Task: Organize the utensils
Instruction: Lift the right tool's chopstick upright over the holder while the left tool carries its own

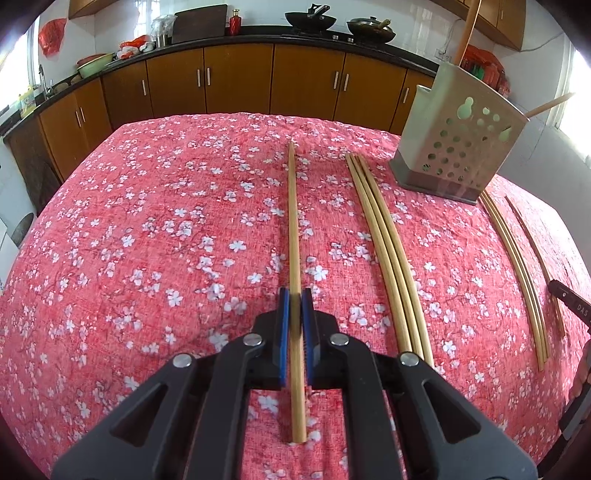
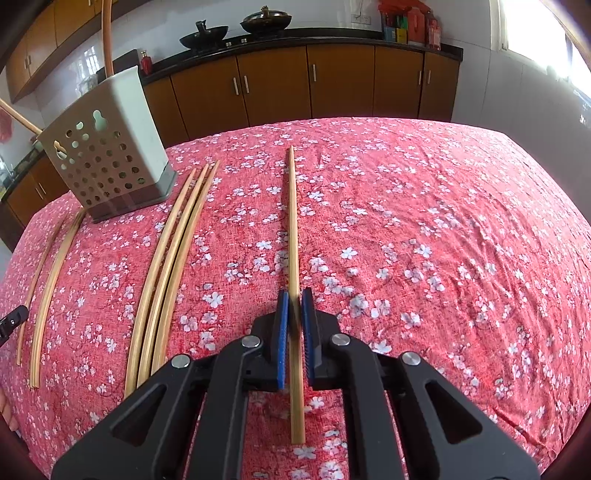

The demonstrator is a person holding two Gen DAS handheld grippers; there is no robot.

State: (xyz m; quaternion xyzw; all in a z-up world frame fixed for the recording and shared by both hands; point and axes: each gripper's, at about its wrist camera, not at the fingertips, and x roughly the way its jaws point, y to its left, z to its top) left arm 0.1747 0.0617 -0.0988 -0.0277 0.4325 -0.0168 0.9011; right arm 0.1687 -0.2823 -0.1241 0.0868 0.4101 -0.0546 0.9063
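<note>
My left gripper [image 1: 294,300] is shut on a bamboo chopstick [image 1: 293,221] that points forward over the red floral tablecloth [image 1: 147,240]. My right gripper [image 2: 294,301] is shut on another bamboo chopstick [image 2: 292,221], also pointing forward. A white perforated utensil holder [image 1: 458,144] stands at the far right in the left wrist view and at the far left in the right wrist view [image 2: 107,155], with chopsticks sticking out of it. Loose chopsticks [image 1: 388,251] lie on the cloth between the two grippers; they also show in the right wrist view [image 2: 166,266].
More chopsticks [image 1: 517,269] lie nearer the right gripper; they show at the left in the right wrist view [image 2: 51,288]. Brown kitchen cabinets [image 1: 240,81] and a counter with woks [image 1: 310,18] stand behind the table. The table's far edge [image 2: 369,122] is ahead.
</note>
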